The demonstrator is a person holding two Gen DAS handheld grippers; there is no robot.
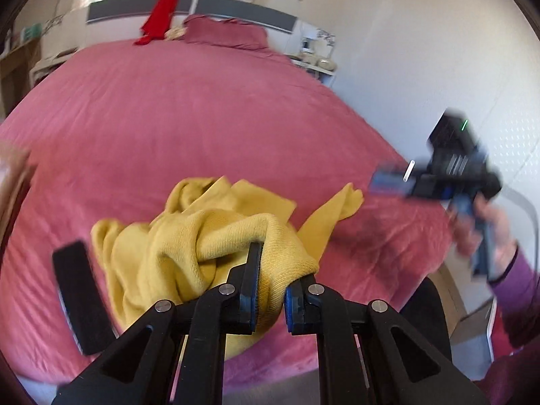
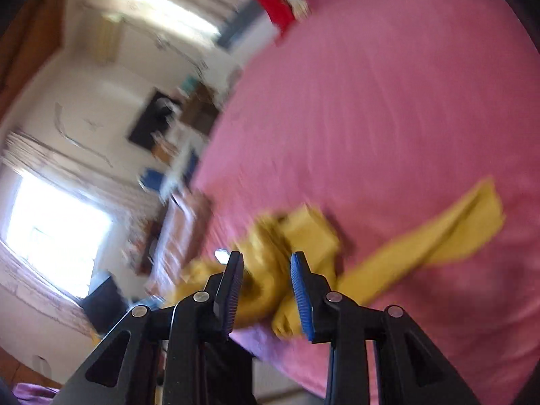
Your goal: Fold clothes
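Observation:
A crumpled yellow knit garment (image 1: 189,246) lies on the near part of the pink bed (image 1: 202,118). My left gripper (image 1: 273,270) is shut on a thick fold of it, and the fabric wraps over the right finger. One sleeve (image 1: 334,216) trails off to the right. My right gripper (image 1: 388,182), blurred, hangs in the air right of the garment and apart from it, held by a hand in a purple sleeve (image 1: 519,290). In the right wrist view the right gripper (image 2: 266,256) stands open, with the yellow garment (image 2: 303,236) on the bed beyond its fingers and nothing held.
A flat black object (image 1: 81,297) lies on the bed left of the garment. A red cloth (image 1: 158,17) hangs over the headboard beside a pink pillow (image 1: 226,32). A white nightstand (image 1: 317,60) stands at the far right, and wooden furniture (image 1: 17,64) at the left.

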